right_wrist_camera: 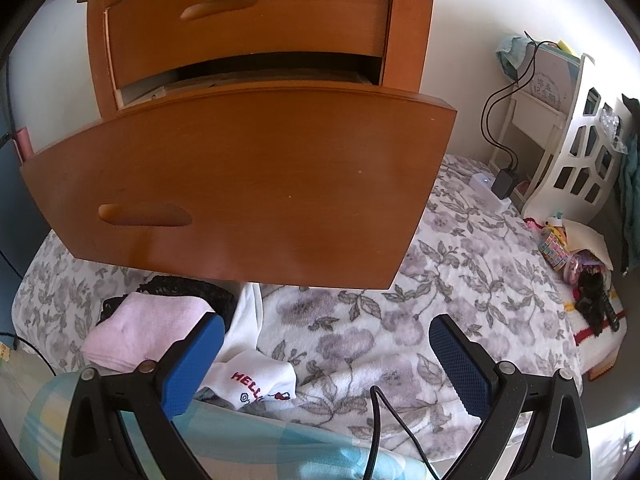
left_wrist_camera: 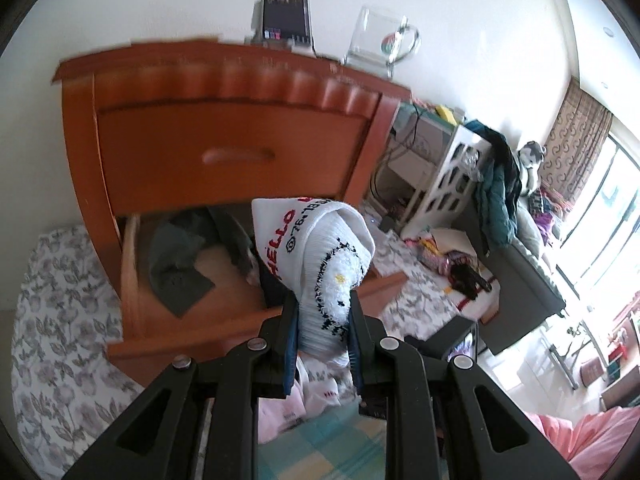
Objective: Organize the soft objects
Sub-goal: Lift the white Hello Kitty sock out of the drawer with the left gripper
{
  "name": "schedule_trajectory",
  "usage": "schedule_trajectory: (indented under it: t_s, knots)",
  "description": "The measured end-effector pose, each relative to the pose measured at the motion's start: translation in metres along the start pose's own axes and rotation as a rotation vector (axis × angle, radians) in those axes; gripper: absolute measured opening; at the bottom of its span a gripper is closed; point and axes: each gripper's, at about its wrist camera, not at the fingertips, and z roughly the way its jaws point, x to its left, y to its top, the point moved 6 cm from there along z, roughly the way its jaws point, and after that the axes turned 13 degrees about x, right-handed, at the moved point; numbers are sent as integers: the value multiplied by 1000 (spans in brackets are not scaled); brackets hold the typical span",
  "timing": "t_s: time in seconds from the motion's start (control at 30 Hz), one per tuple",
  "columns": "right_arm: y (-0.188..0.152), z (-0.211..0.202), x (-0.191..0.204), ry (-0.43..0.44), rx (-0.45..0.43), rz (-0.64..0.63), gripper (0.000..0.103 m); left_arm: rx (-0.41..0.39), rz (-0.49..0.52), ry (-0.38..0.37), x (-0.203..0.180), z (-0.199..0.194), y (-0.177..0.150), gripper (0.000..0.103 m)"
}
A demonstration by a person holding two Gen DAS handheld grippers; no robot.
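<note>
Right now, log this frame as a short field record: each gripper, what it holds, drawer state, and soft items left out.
left gripper: shut on white sock, above the open drawer
right gripper: open, empty
open drawer: lower one, pulled out, dark clothes inside
left out on floral blanket: pink cloth, matching white sock

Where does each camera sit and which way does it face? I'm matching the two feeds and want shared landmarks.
Left wrist: sits on the left gripper, looking down along its fingers at the open lower drawer of the wooden nightstand; both black fingers show, clamped on a white sock.
Right wrist: sits on the right gripper, facing the pulled-out drawer front and floral blanket; its blue-padded fingers stand open and empty.
Shared: nightstand, blanket, white cut-out rack.
</note>
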Motion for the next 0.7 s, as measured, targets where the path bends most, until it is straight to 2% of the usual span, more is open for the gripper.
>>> schedule_trajectory:
  t_s: [0.3, 0.7]
  knots:
    - [0, 1, 0, 0, 4, 1, 103, 124, 7, -11, -1, 30, -32, 22]
    - [-1, 2, 0, 1, 5, 2, 103, 287, -22, -87, -1, 75, -68, 22]
